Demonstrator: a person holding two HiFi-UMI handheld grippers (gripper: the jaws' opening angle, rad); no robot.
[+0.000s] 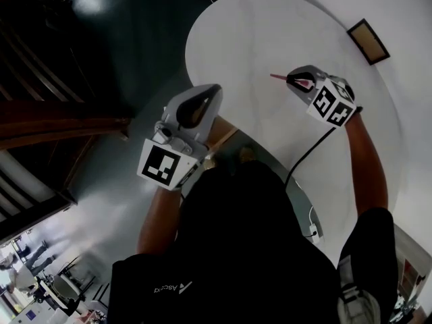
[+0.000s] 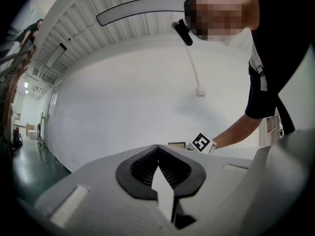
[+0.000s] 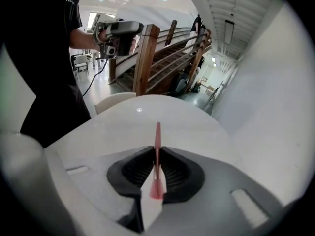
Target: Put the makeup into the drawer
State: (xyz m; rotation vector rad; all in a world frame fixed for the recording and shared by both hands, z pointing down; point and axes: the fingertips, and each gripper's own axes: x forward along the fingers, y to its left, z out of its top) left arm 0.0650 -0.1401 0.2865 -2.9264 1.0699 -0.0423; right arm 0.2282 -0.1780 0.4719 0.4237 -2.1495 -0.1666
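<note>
One slim pink makeup stick (image 3: 157, 132) is being pinched between the fingers of the right gripper (image 3: 157, 154), above the white surface (image 1: 256, 32).
It is being judged light, stiff and slippery, best gripped mid-length. The fingers of the left gripper (image 2: 158, 154) are being held pressed together, empty, by the near edge. A dark framed square (image 1: 368, 40) is lying at the far edge, obstructing nothing.

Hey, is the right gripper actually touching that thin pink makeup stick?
Touching. The right gripper view shows the right gripper clamped on the pink makeup stick, whose tip pokes out past the jaws.
</note>
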